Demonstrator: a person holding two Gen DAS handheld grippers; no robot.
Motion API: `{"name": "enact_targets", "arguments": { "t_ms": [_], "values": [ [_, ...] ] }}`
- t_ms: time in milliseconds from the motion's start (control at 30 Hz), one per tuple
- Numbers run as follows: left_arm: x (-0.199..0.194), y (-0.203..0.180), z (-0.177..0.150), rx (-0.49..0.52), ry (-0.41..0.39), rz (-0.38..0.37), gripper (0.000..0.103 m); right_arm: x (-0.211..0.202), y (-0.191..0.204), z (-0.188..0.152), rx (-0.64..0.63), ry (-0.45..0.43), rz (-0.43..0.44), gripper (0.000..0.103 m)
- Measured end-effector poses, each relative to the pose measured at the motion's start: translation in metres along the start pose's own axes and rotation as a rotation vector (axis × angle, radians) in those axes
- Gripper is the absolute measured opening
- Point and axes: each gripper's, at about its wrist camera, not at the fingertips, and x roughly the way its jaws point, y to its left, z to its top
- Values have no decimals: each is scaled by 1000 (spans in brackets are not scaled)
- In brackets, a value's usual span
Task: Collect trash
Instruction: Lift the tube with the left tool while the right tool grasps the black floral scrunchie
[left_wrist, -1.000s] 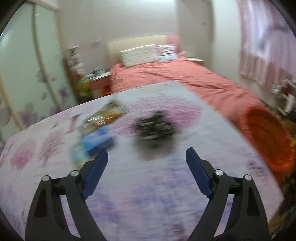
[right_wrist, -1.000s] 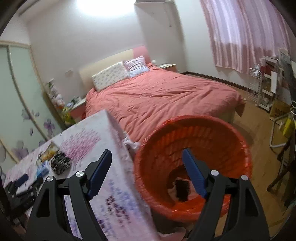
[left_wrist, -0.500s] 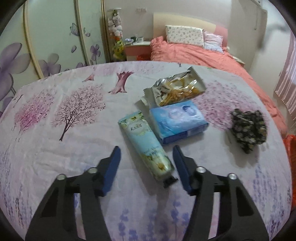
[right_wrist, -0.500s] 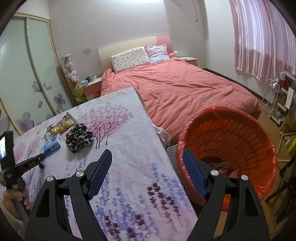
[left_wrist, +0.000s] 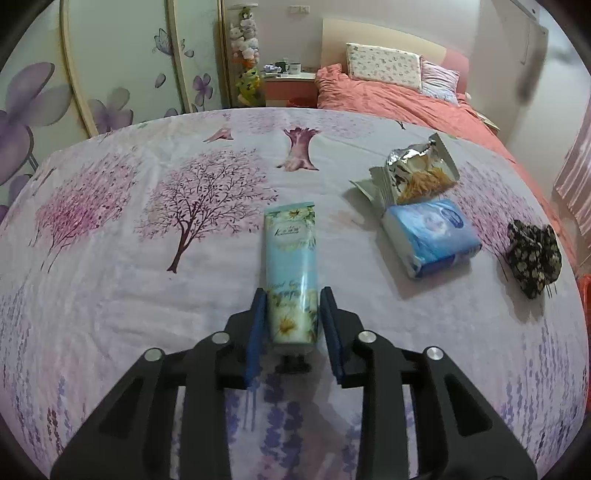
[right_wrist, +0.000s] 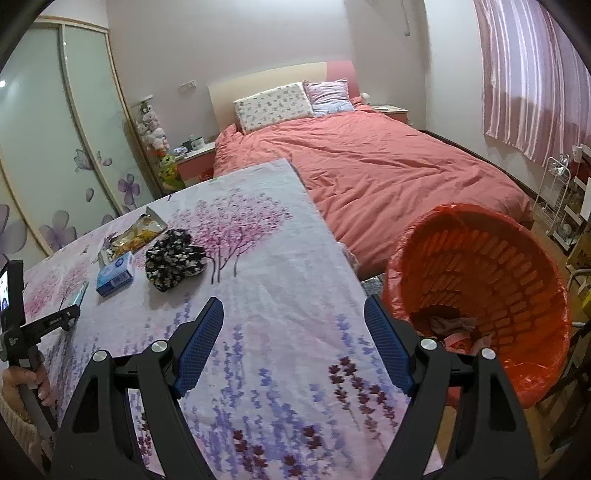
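Observation:
A light blue flowered cream tube (left_wrist: 291, 258) lies on the table with its black cap toward me. My left gripper (left_wrist: 293, 301) has its jaws closed in on both sides of the tube's lower end. To its right lie a blue tissue pack (left_wrist: 430, 236), an open silver snack bag (left_wrist: 417, 171) and a black flowered cloth bundle (left_wrist: 533, 253). My right gripper (right_wrist: 293, 319) is open and empty above the table near its right edge. An orange-lined trash basket (right_wrist: 517, 280) stands on the floor just right of it, with some trash inside.
The table carries a tree-and-lavender print cloth (left_wrist: 147, 258). A bed with a red cover (right_wrist: 388, 166) stands behind the table and basket. Sliding wardrobe doors (left_wrist: 110, 66) line the left wall. A wire rack (right_wrist: 561, 199) stands at the right wall.
My left gripper swung left from the black bundle to the tube, moved in and closed its jaws around it. My right gripper drew back from over the basket to above the table.

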Motion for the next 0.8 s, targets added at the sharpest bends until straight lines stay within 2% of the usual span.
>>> {"name": "enact_targets", "arguments": {
  "t_ms": [267,500,633,800],
  "values": [
    [3,1,-1,38,-26,17,29,16,34,6,-59,25,46,78],
    [4,3,-1,33,-25,18,29,62,84,24,-95,79,111,78],
    [4,2,0,30,-24,14,29,90,107,31,-106,112,114,78],
    [3,2,0,24,-24,6,29,122,133,34,-159,153,75,78]
  ]
}}
